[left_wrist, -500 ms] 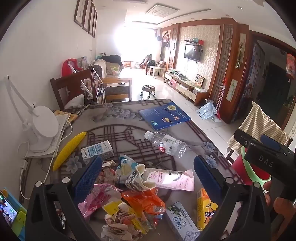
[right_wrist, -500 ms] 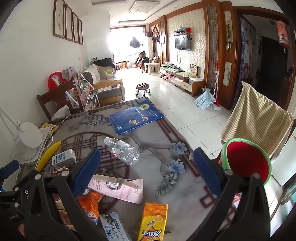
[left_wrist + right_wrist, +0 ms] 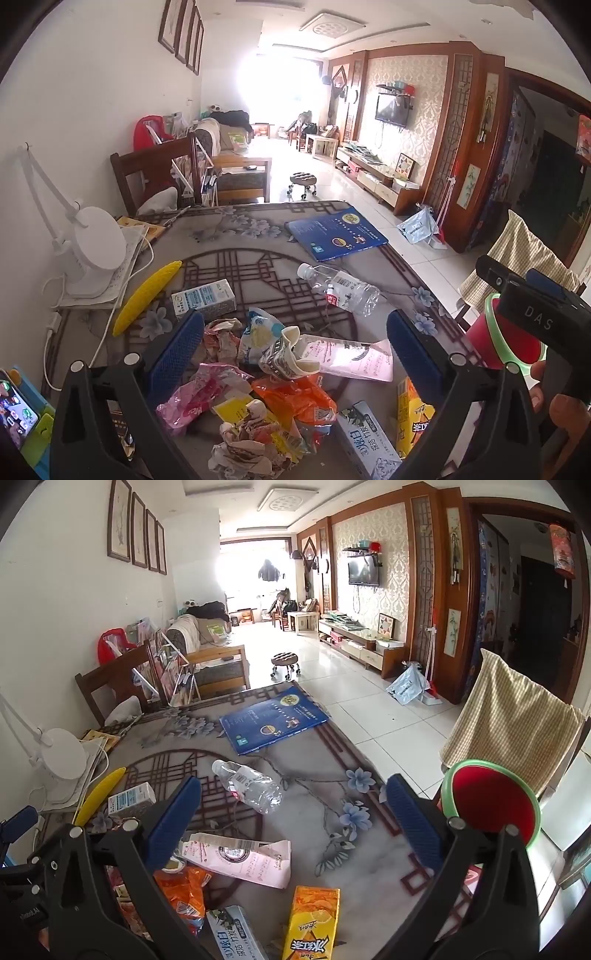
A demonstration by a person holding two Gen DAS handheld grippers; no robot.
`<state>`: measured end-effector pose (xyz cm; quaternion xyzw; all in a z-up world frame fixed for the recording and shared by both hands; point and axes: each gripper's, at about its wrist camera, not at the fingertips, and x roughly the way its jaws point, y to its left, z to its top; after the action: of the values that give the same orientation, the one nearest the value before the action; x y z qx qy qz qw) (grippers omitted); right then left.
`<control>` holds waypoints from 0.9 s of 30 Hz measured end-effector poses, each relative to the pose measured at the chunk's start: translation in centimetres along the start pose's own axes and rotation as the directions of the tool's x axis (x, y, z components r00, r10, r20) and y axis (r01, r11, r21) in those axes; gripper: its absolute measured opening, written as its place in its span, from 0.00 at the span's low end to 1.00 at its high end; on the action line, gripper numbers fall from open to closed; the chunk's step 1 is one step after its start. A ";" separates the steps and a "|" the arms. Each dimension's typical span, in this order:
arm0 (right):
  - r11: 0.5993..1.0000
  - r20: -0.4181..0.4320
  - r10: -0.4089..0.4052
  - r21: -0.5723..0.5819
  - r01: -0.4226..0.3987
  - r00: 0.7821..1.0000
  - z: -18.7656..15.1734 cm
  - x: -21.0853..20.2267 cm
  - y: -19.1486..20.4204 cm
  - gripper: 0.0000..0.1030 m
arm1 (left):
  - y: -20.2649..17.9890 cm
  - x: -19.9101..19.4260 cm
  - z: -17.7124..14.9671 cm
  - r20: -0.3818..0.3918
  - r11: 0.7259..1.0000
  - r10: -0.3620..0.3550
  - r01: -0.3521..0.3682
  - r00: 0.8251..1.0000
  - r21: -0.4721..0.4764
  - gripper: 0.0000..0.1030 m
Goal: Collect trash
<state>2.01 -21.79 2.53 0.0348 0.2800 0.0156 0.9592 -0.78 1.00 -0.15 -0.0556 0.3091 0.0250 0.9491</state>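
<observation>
Trash litters the near end of the patterned table (image 3: 258, 266): crumpled wrappers (image 3: 255, 435), an orange bag (image 3: 295, 398), a pink pouch (image 3: 351, 358), a toothpaste box (image 3: 365, 439), an orange drink carton (image 3: 312, 923), a small milk carton (image 3: 203, 297) and a clear plastic bottle (image 3: 343, 288). My left gripper (image 3: 295, 350) hovers open above the wrapper pile, holding nothing. My right gripper (image 3: 293, 819) is open over the pink pouch (image 3: 240, 856) and bottle (image 3: 247, 790), also empty. A red bin with a green rim (image 3: 491, 805) stands off the table's right edge.
A blue book (image 3: 336, 232) lies at the table's far end. A white desk lamp (image 3: 92, 254), a yellow corn-shaped object (image 3: 147, 295) and a phone (image 3: 14, 410) sit along the left. A chair draped with checked cloth (image 3: 509, 716) is beyond the bin.
</observation>
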 end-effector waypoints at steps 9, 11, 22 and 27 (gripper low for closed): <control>1.000 0.008 -0.015 -0.001 0.015 1.000 0.4 -0.1 0.1 0.96 | 0.2 0.0 0.3 0.002 1.000 0.003 -0.003 1.000 -0.003 0.92; 1.000 0.007 -0.014 0.002 0.014 1.000 0.5 -0.1 0.0 0.96 | 0.2 0.2 0.4 0.000 1.000 0.009 -0.009 1.000 -0.005 0.92; 1.000 0.002 -0.015 -0.009 0.015 1.000 0.5 0.2 0.3 0.96 | 0.6 0.6 0.1 -0.007 1.000 0.019 -0.019 1.000 -0.016 0.92; 1.000 0.002 -0.016 -0.006 0.016 1.000 0.4 0.1 0.3 0.96 | 0.7 0.6 0.1 -0.006 1.000 0.022 -0.022 1.000 -0.018 0.92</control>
<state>2.36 -21.49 2.84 0.0297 0.2795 0.0088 0.9596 -0.28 1.67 -0.48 -0.0609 0.3122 0.0380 0.9473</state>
